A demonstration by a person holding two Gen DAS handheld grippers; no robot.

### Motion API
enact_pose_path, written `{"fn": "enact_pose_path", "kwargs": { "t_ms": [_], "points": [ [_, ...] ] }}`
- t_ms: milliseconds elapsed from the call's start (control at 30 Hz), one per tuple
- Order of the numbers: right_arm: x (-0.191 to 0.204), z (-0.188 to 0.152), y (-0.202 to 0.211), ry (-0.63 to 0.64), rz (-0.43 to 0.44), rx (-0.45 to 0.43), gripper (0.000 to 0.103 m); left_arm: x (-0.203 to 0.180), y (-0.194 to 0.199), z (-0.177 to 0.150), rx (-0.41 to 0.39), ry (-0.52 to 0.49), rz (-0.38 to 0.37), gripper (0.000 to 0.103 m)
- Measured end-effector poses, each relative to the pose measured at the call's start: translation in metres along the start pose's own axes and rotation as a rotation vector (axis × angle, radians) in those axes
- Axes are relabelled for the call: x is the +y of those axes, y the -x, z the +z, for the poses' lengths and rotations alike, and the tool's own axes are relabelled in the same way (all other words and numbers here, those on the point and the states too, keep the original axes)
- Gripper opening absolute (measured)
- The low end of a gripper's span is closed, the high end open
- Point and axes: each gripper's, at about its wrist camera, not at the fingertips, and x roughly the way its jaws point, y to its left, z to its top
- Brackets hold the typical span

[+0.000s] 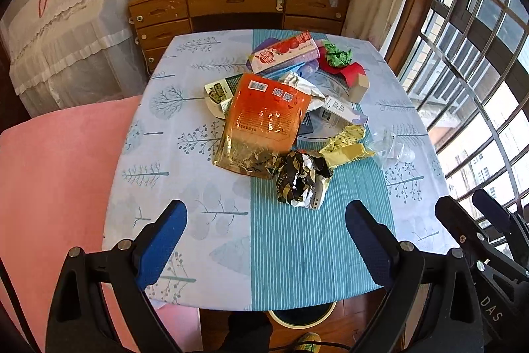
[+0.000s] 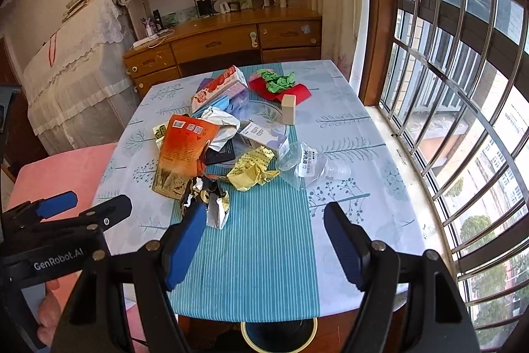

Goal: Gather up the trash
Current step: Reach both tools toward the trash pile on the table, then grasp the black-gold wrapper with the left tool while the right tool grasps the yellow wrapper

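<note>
A pile of trash lies in the middle of the table (image 1: 185, 174): an orange snack bag (image 1: 264, 121), a crumpled black-and-silver wrapper (image 1: 302, 179), a yellow wrapper (image 1: 347, 144), a crushed clear bottle (image 2: 305, 166), a red-and-pink carton (image 1: 284, 52), green crumpled paper (image 1: 335, 55) on red paper, and a small beige box (image 2: 288, 110). My left gripper (image 1: 264, 220) is open and empty above the near table edge, short of the pile. My right gripper (image 2: 264, 220) is open and empty, its left finger near the black-and-silver wrapper (image 2: 206, 200).
A round bin (image 2: 279, 333) stands on the floor under the near table edge. A pink chair (image 1: 56, 174) is at the left. A wooden desk (image 1: 238, 5) stands behind the table. A barred window (image 2: 463, 88) runs along the right.
</note>
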Motion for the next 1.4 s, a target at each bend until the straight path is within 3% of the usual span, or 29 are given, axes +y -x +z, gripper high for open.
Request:
{"fn": "enact_pose_path", "kwargs": {
  "t_ms": [200, 467, 767, 833, 900, 1100, 1200, 1400],
  "points": [
    [0.002, -0.001, -0.043, -0.082, -0.019, 0.106, 0.074, 0.001, -0.065, 0.018, 0.151, -0.064, -0.088, 0.095],
    [-0.022, -0.017, -0.067, -0.246, -0.111, 0.168, 0.074, -0.023, -0.138, 0.026, 0.287, -0.13, -0.176, 0.095],
    [-0.043, -0.027, -0.071, -0.356, -0.155, 0.185, 0.074, -0.06, -0.184, 0.026, 0.355, -0.172, -0.15, 0.095],
    [-0.046, -0.027, -0.071, -0.366, -0.156, 0.186, 0.074, -0.068, -0.193, 0.025, 0.362, -0.187, -0.125, 0.076],
    [-0.047, -0.025, -0.071, -0.368, -0.151, 0.184, 0.074, -0.073, -0.203, 0.023, 0.405, -0.203, -0.13, 0.064],
    [-0.044, -0.014, -0.08, -0.362, -0.107, 0.182, 0.074, -0.069, -0.202, 0.023, 0.403, -0.167, -0.209, 0.044],
    [-0.04, -0.008, -0.09, -0.373, -0.068, 0.192, 0.074, -0.067, -0.193, 0.025, 0.385, -0.177, -0.242, 0.044],
    [-0.029, 0.008, -0.116, -0.422, 0.008, 0.211, 0.075, -0.052, -0.157, 0.034, 0.267, -0.197, -0.26, 0.043]
  ]
}}
